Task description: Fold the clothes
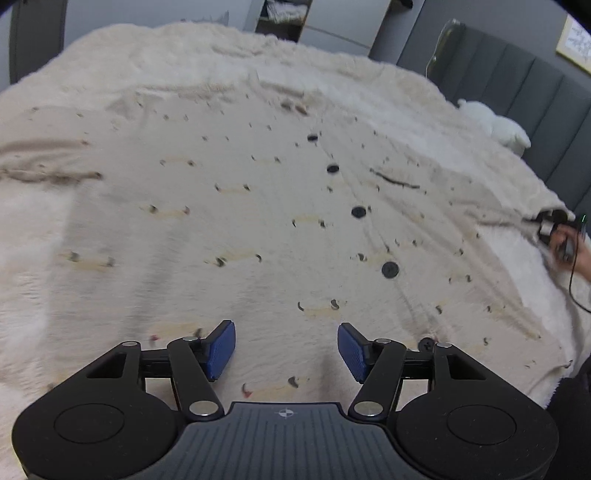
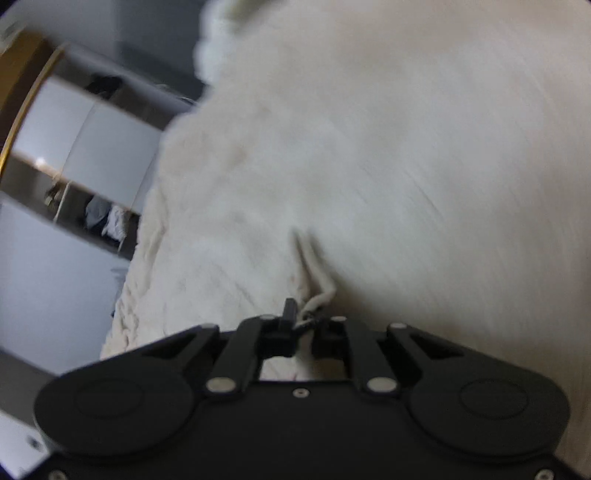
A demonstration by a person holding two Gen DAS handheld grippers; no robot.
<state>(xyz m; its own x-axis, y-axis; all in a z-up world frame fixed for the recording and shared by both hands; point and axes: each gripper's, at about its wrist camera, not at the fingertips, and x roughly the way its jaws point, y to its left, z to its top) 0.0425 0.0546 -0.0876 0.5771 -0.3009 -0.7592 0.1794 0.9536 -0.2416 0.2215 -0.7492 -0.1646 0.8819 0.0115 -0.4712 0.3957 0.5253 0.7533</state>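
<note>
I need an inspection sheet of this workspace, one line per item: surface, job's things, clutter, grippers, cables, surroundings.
Surface: bed covered by a fluffy white blanket.
Job's things: cream patterned shirt spread flat, black buttons facing up; one edge is pulled out at the right.
Clutter: white fluffy item near the headboard.
Grippers: left gripper open above the shirt, nothing between its blue pads; right gripper shut on a fold of pale fabric, which the left view shows to be the shirt's edge.
Cables: thin black cable hanging by the hand holding the right gripper.
Surroundings: grey padded headboard, framed picture, open shelf with folded textiles.
</note>
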